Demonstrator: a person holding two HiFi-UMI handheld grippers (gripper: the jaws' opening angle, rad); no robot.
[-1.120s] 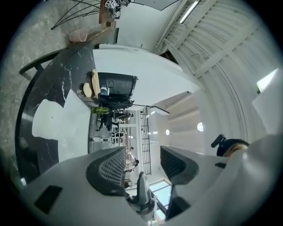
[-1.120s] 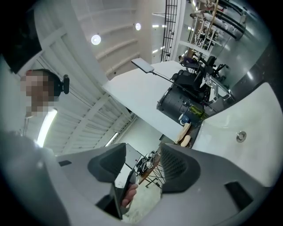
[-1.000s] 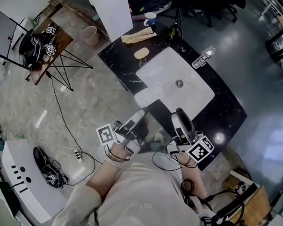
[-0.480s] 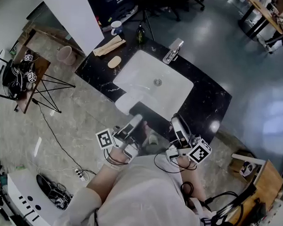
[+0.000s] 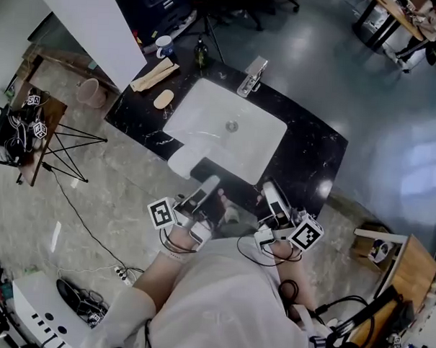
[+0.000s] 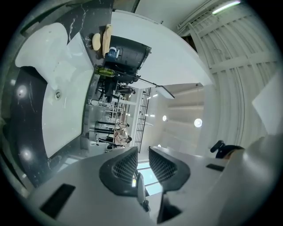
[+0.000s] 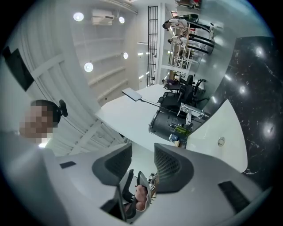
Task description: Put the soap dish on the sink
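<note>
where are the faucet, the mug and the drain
faucet (image 5: 252,74): head view, on its metal body
mug (image 5: 164,45): head view, on its middle
drain (image 5: 232,125): head view, on its centre

Sink (image 5: 206,115): white, set in black counter (image 5: 312,156).
Faucet (image 5: 251,76): at the sink's far rim.
My left gripper (image 5: 209,185): at near counter edge, jaws closing, empty.
My right gripper (image 5: 270,190): beside it, jaws closing, empty.

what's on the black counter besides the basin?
Seen: faucet behind the basin; far-left, tan oval bar, wooden piece, mug, dark bottle; white object at the near-left corner. The left gripper and right gripper, jaws closing on nothing, hide some of the counter's near edge.
</note>
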